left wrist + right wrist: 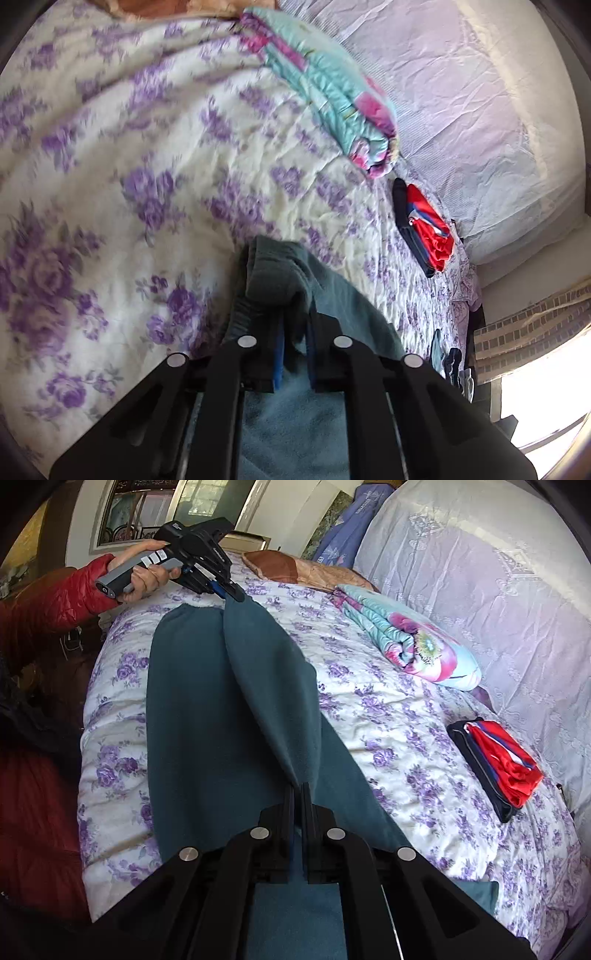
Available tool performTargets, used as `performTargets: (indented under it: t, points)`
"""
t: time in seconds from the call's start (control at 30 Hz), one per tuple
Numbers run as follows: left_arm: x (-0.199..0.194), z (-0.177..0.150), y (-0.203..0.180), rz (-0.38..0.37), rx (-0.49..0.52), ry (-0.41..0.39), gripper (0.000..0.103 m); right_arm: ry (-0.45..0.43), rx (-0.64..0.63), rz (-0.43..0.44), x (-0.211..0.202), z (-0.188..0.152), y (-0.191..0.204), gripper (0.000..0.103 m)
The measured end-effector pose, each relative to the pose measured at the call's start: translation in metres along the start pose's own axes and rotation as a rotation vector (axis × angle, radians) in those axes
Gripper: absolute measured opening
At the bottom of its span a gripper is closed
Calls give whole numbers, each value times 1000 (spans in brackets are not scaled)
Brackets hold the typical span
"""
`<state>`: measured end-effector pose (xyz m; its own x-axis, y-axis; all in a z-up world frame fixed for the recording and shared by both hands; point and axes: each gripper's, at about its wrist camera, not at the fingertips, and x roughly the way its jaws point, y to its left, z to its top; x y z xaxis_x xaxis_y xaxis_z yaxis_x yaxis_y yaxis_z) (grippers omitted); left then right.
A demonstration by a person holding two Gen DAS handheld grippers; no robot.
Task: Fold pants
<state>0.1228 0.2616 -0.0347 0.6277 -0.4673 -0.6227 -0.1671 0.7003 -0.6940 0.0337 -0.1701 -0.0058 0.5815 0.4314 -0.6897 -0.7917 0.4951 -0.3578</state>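
Teal pants stretched lengthwise between grippers, left gripper and right gripper fingers clamped on opposite ends

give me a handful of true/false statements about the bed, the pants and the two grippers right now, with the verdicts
1. Both grippers are shut on the teal pants. True: the left gripper pinches one end, the right gripper the other.
2. The pants lie flat, untouched on the bedspread. False: a fold of cloth is stretched between the two grippers.
3. A folded red and navy garment lies on the bed beside the pants, apart from them. True.
4. The rolled floral quilt sits on top of the pants. False: it lies clear of them, near the lace-covered pillows.
5. The hand holding the left gripper comes from a blue sleeve. False: the sleeve is red.
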Motion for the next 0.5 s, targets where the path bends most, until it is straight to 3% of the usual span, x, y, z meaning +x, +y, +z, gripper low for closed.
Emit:
performTargets:
  t: [0.17, 0.4, 0.5]
  points:
    - [-29, -8, -9, -55, 47, -8, 8, -29, 43, 31, -25, -6, 11, 3]
    - [-25, -44, 18, 17, 47, 62, 8, 2, 108, 108, -34, -36, 46, 1]
    - [-23, -53, 36, -4, 0, 74, 8, 12, 128, 103, -32, -45, 55, 1]
